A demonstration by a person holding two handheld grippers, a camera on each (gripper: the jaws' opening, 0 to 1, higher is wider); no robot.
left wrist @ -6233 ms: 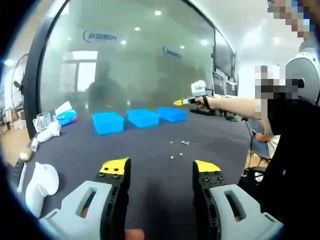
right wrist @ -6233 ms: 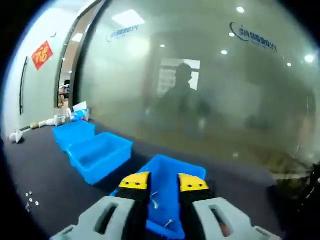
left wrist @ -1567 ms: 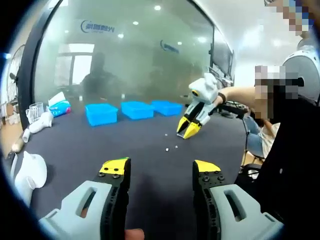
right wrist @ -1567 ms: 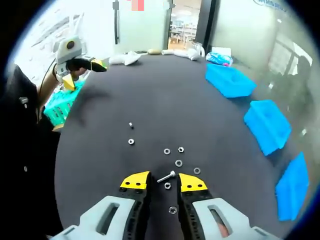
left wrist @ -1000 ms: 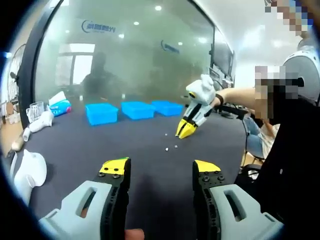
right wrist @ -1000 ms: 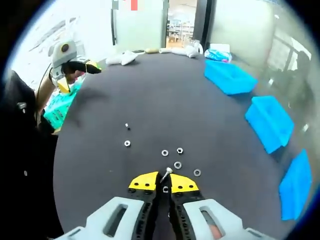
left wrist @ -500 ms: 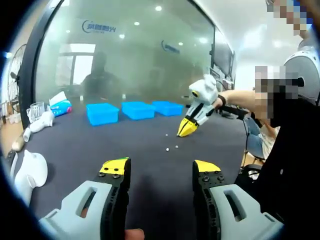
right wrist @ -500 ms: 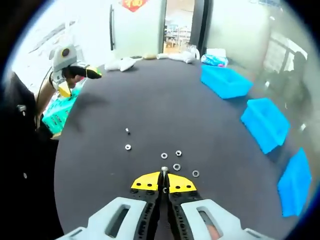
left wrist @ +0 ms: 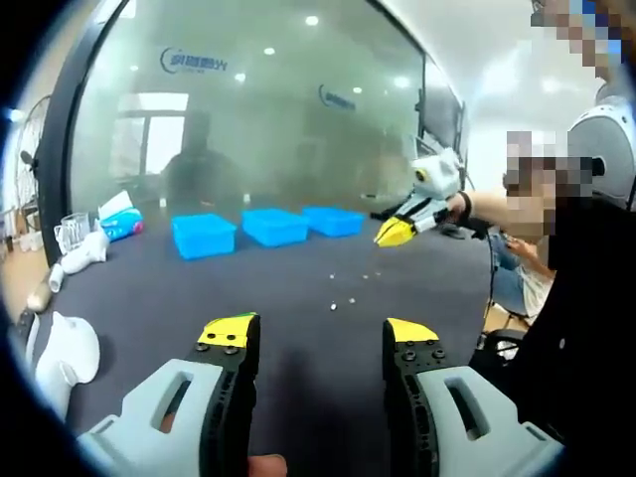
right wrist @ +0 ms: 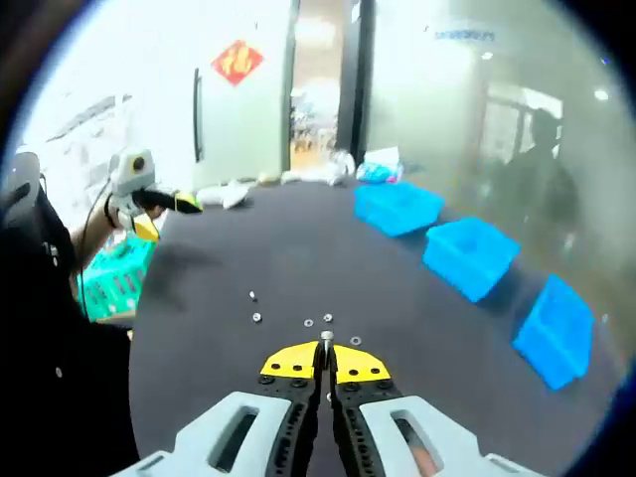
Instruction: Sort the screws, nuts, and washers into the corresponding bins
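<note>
Right gripper (right wrist: 325, 364) clamps screw (right wrist: 326, 340), shaft pointing forward beyond tips; three blue bins (right wrist: 469, 257) lie ahead-right (nearer this hand). Left gripper (left wrist: 316, 340) open, idle.

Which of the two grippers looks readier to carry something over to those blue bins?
The right gripper: its jaws are shut on a screw above the table. The left gripper is open, holding nothing.
</note>
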